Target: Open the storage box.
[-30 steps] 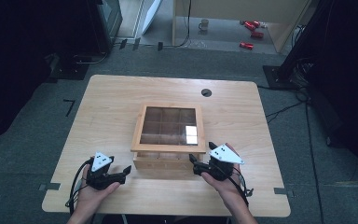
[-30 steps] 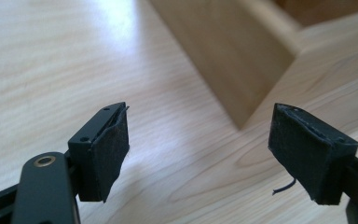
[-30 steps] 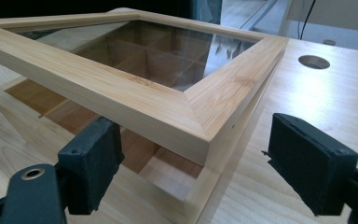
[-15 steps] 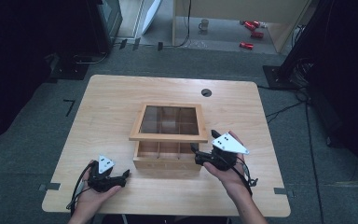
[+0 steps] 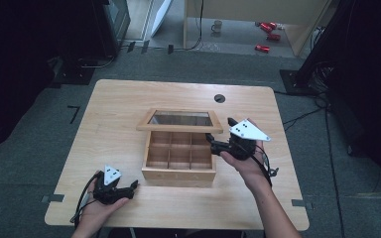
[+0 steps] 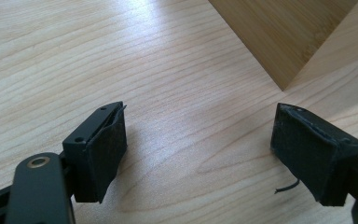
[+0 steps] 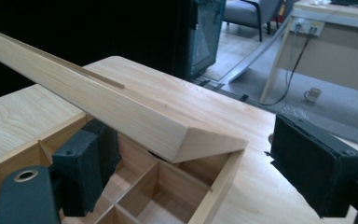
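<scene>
The left gripper lay low on the table, at about 7 o'clock from the wooden box. The left hand held it just off the front left corner of the box, not touching it. Its jaws had just been opening and stood wide apart with nothing between them. In the left gripper view this gripper looked over bare table wood, and one corner of the box stood ahead at about 1 o'clock.

The box sat near the middle of the table, with its compartments open to the view from above. Its lid, a wooden frame with a glass pane, was raised at the front and tilted up toward the back edge.

The right gripper was at about 3 o'clock from the box, held by the right hand at the right front corner of the lid. In the right gripper view the lid corner lay between the two jaws of the gripper. The left pad stood just beside or under the lid; the right pad stood clearly apart from it. So the jaws were apart, not pressed on the lid.
</scene>
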{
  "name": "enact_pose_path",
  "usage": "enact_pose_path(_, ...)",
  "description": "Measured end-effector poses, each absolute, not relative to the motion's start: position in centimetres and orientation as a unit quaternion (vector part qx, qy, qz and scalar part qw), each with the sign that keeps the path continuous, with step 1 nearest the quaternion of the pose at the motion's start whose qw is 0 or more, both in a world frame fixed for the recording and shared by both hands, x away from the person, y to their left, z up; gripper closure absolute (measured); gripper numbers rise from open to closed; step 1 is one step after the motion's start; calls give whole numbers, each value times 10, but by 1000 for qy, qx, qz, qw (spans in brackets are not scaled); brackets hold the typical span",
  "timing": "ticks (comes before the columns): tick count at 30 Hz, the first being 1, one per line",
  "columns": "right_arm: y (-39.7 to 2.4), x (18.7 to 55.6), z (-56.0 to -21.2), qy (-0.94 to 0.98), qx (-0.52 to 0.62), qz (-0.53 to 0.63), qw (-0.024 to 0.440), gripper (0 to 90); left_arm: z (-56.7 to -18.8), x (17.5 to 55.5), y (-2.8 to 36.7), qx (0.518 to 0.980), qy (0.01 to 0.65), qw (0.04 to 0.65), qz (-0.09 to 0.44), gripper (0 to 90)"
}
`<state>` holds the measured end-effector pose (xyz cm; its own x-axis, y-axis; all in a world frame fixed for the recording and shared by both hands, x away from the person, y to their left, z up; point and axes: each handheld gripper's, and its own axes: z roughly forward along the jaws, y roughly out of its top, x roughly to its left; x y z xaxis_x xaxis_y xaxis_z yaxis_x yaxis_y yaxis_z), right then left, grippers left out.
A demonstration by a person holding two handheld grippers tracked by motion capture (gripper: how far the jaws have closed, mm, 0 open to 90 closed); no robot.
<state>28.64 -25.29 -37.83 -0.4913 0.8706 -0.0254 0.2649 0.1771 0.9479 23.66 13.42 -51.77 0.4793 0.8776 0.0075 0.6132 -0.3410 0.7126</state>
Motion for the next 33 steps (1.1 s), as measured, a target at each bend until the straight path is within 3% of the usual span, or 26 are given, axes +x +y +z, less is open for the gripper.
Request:
enact_pose_path(4,-253,298,-378,711,389,500,304,200,-518,236,136,794,467,332,202,194)
enact_pose_path(11,-249,311,-382,719,371,508,295,389,-518,232,145,796,462,337,196,211)
enact_pose_path(22,-251,327,-378,706,364,526,303,431,-518,233,147,795,464,342,192,212)
enact_pose_path(33,-261,340,-373,718,338,523,310,533,-518,233,147,796,462,341,191,211)
